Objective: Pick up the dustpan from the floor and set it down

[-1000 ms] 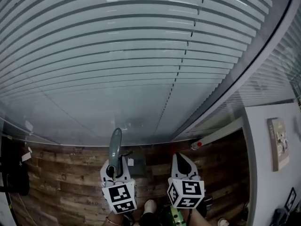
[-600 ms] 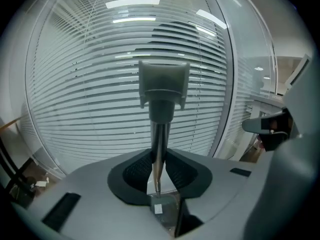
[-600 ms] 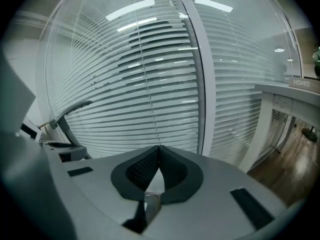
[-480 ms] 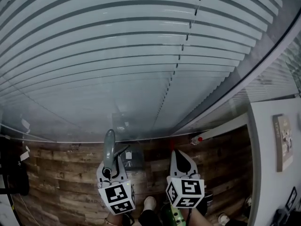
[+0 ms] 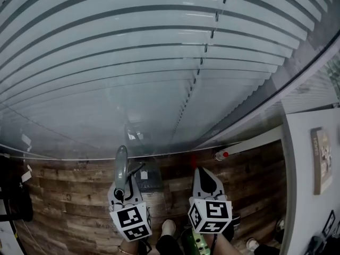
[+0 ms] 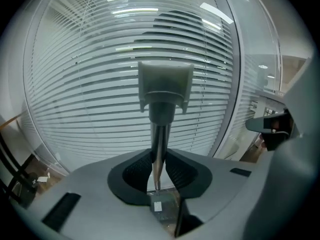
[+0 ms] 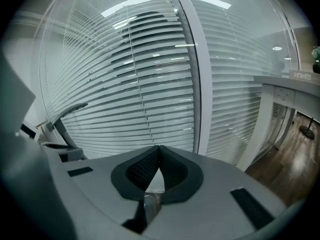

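The left gripper (image 6: 158,160) is clenching the dustpan (image 6: 165,84) by its slim handle. The dustpan is sticking out toward 12 o'clock, at the blinds (image 5: 159,62) behind the glass, and by my reckoning it is hanging clear of the wooden floor (image 5: 69,195). The right gripper (image 7: 159,151), at 3 o'clock of the left one, is pressing its jaws together on nothing. To set the dustpan down well, I would keep the clamp firm on that narrow handle and keep the far end off the glass. I would bring the pan flat onto the boards before letting go, with the idle gripper staying aside. Counting: one dustpan and two grippers, one loaded and one empty. One small red-tipped thing (image 5: 223,154) is lying by the wall at 1 o'clock.
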`<state>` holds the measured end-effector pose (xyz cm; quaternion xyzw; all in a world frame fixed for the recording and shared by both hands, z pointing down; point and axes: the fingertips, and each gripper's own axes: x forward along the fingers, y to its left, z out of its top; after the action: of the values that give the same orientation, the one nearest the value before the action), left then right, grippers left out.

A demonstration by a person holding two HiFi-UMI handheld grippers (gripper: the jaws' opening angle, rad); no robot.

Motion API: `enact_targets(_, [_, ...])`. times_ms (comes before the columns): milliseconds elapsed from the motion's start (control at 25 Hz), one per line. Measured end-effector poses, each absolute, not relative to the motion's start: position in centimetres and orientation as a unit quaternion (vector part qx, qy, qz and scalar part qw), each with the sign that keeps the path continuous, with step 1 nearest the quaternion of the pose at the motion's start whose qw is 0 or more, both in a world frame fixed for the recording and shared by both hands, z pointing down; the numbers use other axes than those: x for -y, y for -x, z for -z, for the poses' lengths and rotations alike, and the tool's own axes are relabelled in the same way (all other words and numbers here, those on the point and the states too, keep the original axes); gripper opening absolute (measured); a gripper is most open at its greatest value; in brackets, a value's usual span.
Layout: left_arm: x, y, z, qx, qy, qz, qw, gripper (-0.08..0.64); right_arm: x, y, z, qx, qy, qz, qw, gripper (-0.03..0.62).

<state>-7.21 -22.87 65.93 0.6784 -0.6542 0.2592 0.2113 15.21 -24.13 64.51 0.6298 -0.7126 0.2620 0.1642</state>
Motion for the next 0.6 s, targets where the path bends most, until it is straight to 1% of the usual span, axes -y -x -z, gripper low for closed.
enact_targets(360, [23.0, 6.7, -69.5, 0.649, -0.675, -0.274, 0.221, 0.094, 24.1, -15.9, -65.5, 0.705, -0.635, -0.269, 0.167, 0.032])
enact_targets(600, [24.3, 7.1, -69.2, 0.655, -0.676, -0.264, 0.212, 0.095, 24.1, -15.6, -65.1, 0.702, -0.638, -0.269, 0.165, 0.032])
